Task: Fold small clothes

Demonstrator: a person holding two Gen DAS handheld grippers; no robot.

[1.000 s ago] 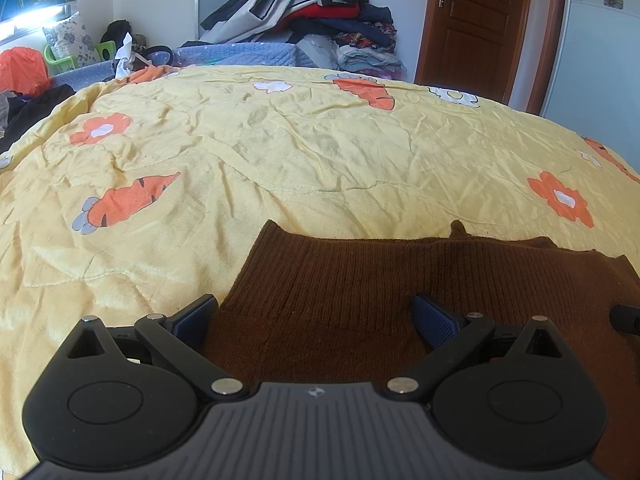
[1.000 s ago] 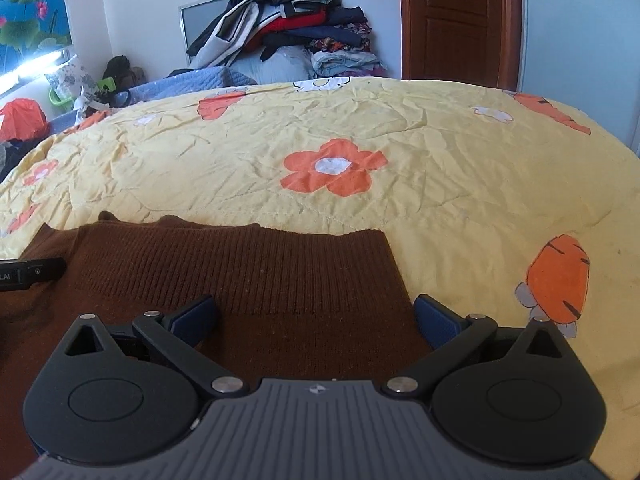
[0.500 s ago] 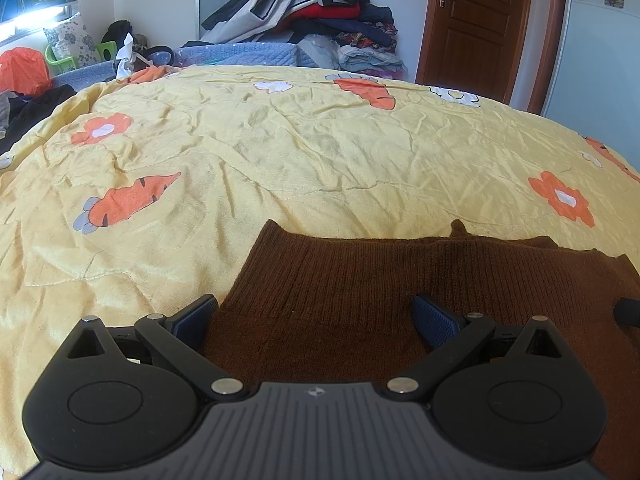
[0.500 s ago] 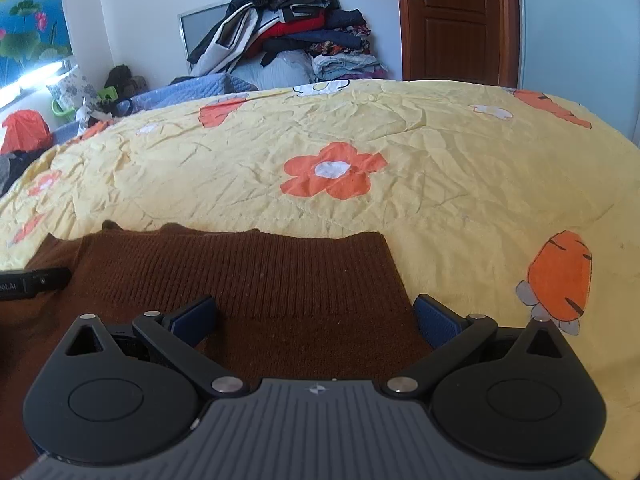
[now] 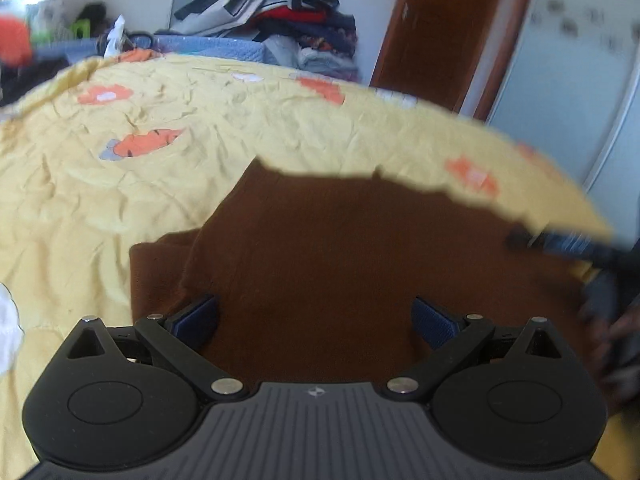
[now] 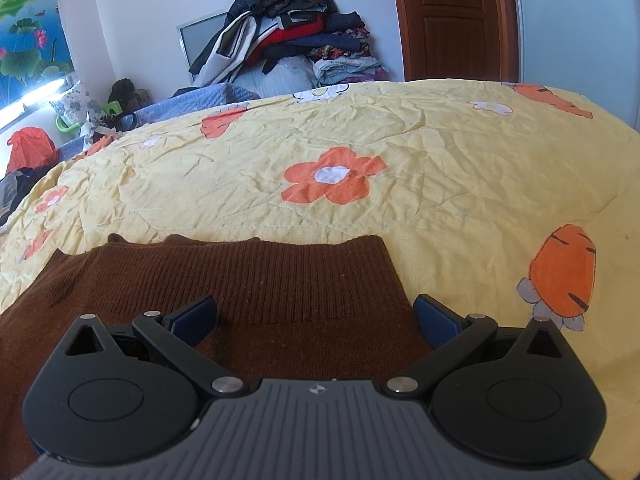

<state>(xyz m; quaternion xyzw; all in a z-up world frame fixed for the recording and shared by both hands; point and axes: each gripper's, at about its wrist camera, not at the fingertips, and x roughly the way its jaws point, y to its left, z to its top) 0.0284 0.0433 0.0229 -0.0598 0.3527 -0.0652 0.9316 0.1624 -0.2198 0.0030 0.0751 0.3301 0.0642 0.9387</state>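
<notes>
A brown knit garment (image 5: 340, 248) lies flat on the yellow flowered bedspread (image 5: 160, 168); it also shows in the right wrist view (image 6: 248, 280) with its ribbed band towards the far side. My left gripper (image 5: 316, 316) is open, its blue pads wide apart over the garment's left part. My right gripper (image 6: 316, 316) is open over the garment's right end. The right gripper's fingers (image 5: 560, 242) show blurred at the right of the left wrist view.
A heap of clothes (image 6: 288, 36) is piled at the far side of the bed. A brown door (image 6: 452, 16) stands behind it. A blue quilt (image 6: 200, 100) and bags (image 6: 30, 148) lie at the far left.
My left gripper has pulled back and tilted, so more of the garment and its left edge show; the view is blurred by motion. My right gripper has moved a little away.
</notes>
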